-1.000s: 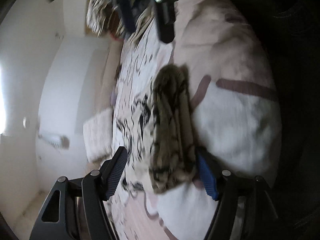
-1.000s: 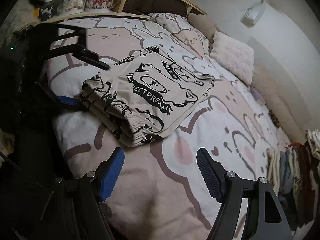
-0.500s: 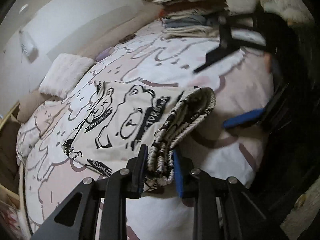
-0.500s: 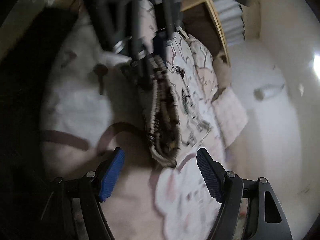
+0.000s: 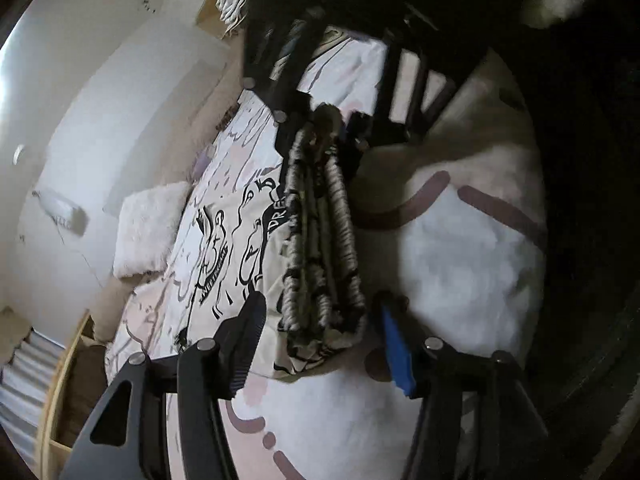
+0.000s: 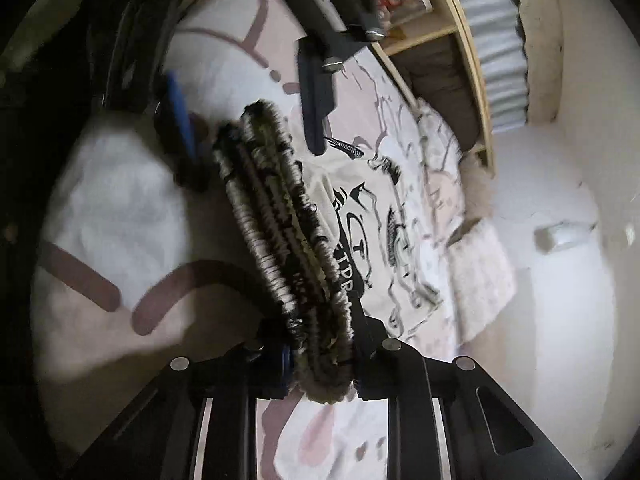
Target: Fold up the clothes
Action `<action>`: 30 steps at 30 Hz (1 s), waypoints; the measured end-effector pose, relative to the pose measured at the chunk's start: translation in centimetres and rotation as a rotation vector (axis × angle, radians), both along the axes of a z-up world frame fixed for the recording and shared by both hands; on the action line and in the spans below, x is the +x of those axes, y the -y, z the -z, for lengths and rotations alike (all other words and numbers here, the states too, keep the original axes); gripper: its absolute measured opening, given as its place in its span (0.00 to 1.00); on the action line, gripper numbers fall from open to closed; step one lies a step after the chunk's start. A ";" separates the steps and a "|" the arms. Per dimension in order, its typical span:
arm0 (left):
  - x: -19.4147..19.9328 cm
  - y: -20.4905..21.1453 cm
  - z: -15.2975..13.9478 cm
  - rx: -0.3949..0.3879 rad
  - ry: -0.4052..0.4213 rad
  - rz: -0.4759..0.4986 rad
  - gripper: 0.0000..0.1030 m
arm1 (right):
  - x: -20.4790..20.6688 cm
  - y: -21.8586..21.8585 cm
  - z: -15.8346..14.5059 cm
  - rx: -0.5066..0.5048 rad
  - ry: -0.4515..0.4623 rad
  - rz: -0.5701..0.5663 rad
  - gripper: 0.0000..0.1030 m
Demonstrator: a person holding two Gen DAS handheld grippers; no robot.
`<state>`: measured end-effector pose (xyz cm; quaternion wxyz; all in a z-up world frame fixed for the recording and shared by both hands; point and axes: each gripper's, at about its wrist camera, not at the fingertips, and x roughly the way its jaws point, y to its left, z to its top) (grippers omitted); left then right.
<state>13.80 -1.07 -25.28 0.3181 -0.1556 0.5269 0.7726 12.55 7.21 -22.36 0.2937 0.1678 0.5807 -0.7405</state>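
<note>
A folded cream garment (image 5: pixel 320 240) with black print lies on the bed, its gathered waistband edge running between my two grippers. In the left wrist view my left gripper (image 5: pixel 320 312) straddles the near end of that waistband; its jaws are opening and a gap shows on each side of the cloth. My right gripper (image 5: pixel 324 128) grips the far end. In the right wrist view my right gripper (image 6: pixel 320 356) is closing, its pads pressed on the bunched waistband (image 6: pixel 280 220). The left gripper (image 6: pixel 248 112) stands apart at the far end.
The bedsheet (image 5: pixel 460 260) is white and pink with brown cartoon lines. A fluffy white pillow (image 6: pixel 480 280) lies by the wall. A wooden headboard shelf (image 6: pixel 472 60) stands behind it. Folded clothes (image 5: pixel 236 4) are stacked at the bed's other end.
Half a second ago the left gripper pinched the waistband and the right one hung open near it. Now the right grips its end, and the left jaws have parted. Both wrists rolled.
</note>
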 end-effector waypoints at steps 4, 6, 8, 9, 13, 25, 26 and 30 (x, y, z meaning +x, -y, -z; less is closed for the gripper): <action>-0.8 -0.5 0.2 0.004 -0.024 -0.016 0.56 | -1.4 0.1 -2.3 -0.093 0.077 0.052 0.18; -2.1 -0.7 -0.2 0.016 -0.007 -0.061 0.34 | -2.1 0.1 -2.6 -0.102 0.089 0.066 0.16; -2.9 -0.6 -1.0 0.023 0.024 -0.101 0.17 | -2.4 0.1 -2.5 -0.084 0.102 0.071 0.15; -3.1 -0.4 -1.5 0.034 0.037 -0.111 0.17 | -2.3 0.1 -2.6 -0.076 0.100 0.066 0.15; -1.9 -0.1 -5.8 0.100 0.102 -0.135 0.16 | -0.7 -0.1 -5.2 -0.072 0.076 0.036 0.15; 3.0 -0.2 -12.5 0.374 0.720 -0.248 0.16 | 7.5 -2.8 -11.8 -0.093 0.390 0.070 0.15; 2.6 -0.3 -11.4 0.381 0.766 -0.276 0.16 | 7.2 -2.9 -11.2 -0.105 0.440 0.095 0.15; 1.4 -0.5 -11.2 0.372 0.831 -0.284 0.16 | 5.2 -2.8 -10.0 -0.141 0.557 0.150 0.15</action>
